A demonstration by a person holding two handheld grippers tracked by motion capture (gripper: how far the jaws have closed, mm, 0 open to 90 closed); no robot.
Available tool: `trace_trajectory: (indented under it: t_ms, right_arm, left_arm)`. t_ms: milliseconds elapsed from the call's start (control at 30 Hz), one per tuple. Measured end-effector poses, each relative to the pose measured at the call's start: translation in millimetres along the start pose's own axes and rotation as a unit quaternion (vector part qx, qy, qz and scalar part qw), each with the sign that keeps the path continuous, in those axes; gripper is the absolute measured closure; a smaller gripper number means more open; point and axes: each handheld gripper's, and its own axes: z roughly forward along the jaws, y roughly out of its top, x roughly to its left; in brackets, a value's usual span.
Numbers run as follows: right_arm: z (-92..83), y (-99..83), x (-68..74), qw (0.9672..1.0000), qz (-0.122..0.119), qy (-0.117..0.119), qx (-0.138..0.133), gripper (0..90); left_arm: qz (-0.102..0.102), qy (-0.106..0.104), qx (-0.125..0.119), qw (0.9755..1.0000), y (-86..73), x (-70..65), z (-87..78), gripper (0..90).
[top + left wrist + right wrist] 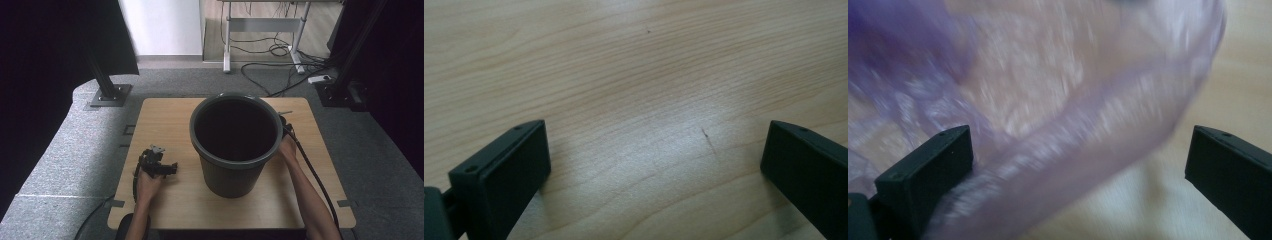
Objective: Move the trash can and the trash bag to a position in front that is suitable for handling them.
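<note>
A dark grey plastic bucket (231, 176) stands upright in the middle of the wooden table (165, 122). My left gripper (171, 169) lies low on the table to the bucket's left, held in a hand. Its jaws are wide apart over bare wood, so the left gripper (656, 145) is open and empty. My right gripper (285, 126) sits against the bucket's right rim, mostly hidden behind it. The right gripper (1080, 145) is open, and a blurred, translucent purple plastic bag (1048, 100) lies just ahead of its jaws and partly between them.
A black cable (315, 175) trails from the right gripper along the forearm. Black curtains hang at both sides, with metal post bases (107, 95) on the grey floor. Loose cables (280, 70) and a desk frame (262, 25) lie beyond the table.
</note>
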Motion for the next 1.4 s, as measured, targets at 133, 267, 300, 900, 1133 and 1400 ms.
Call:
trace_trajectory:
  t_ms: [133,267,300,900,1133,1400]
  right_arm:
    - [-0.1,-20.9,-5.4,1.0,-0.002,-0.005,0.006,0.0]
    - [-17.3,-50.3,-10.4,0.9998,-0.003,-0.018,-0.006,0.0]
    - [-21.4,-55.4,-11.4,0.9998,-0.001,-0.019,-0.008,0.0]
    - [-121.3,-146.3,-20.8,0.9988,0.017,-0.046,-0.007,0.0]
    - [-172.2,-149.9,-27.9,0.9962,0.02,-0.082,-0.022,0.0]
    - [-186.7,-94.0,-19.2,0.9982,-0.019,-0.038,-0.043,0.0]
  left_arm:
    - [0.0,-0.001,-0.003,1.0,-1.0,-0.9,-0.4,0.0]
    - [0.0,-0.002,-0.002,1.0,-0.9,-1.0,-0.5,0.0]
    - [0.0,-0.002,-0.002,1.0,-0.9,-1.0,-0.5,0.0]
    - [0.0,0.0,-0.001,1.0,-1.3,-2.2,-1.0,0.0]
    - [-0.001,0.001,-0.001,1.0,-1.2,-2.6,-0.9,0.0]
    - [-0.002,0.001,-0.001,1.0,-1.2,-2.7,-0.8,0.0]
